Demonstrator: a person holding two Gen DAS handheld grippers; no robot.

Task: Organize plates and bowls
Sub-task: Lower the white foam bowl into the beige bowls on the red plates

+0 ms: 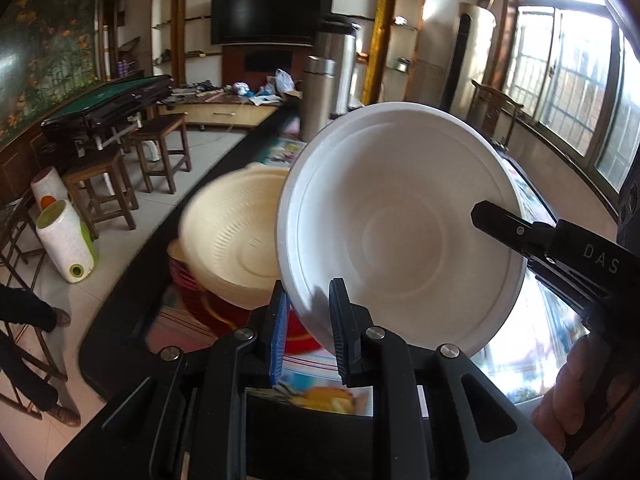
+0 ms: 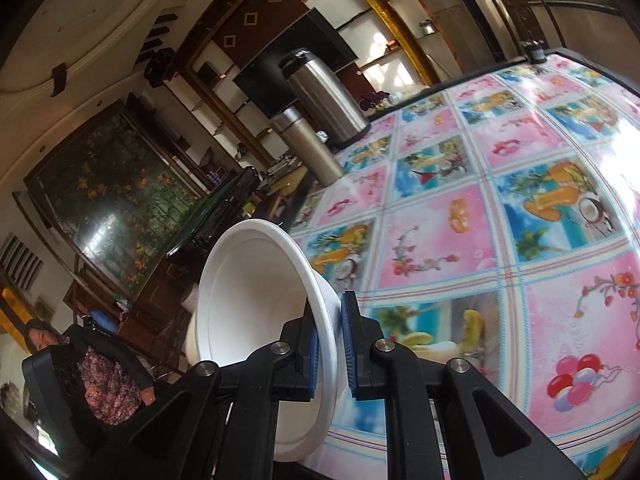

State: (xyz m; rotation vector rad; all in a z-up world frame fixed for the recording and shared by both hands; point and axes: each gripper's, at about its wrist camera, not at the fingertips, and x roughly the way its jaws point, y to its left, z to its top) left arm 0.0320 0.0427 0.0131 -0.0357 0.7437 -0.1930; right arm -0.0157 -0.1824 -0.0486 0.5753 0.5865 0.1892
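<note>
White foam bowl [image 1: 400, 220] tilted, lifted clear of worktop [image 2: 480, 220]; rim pinched by left tool [image 1: 308, 328] and right tool [image 2: 330, 344], likely headed for cream ribbed plate stack [image 1: 228, 236].

It was a home living room, with a wall television [image 1: 272, 14], wooden stools [image 1: 162, 148] and a bright oilcloth-covered table [image 2: 480, 220].

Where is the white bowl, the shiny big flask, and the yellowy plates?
white bowl [image 1: 400, 232]: left wrist view, inside wall.
big flask [image 2: 324, 92]: right wrist view, steel body.
yellowish plates [image 1: 232, 240]: left wrist view, top plate's ribbed inside.
</note>
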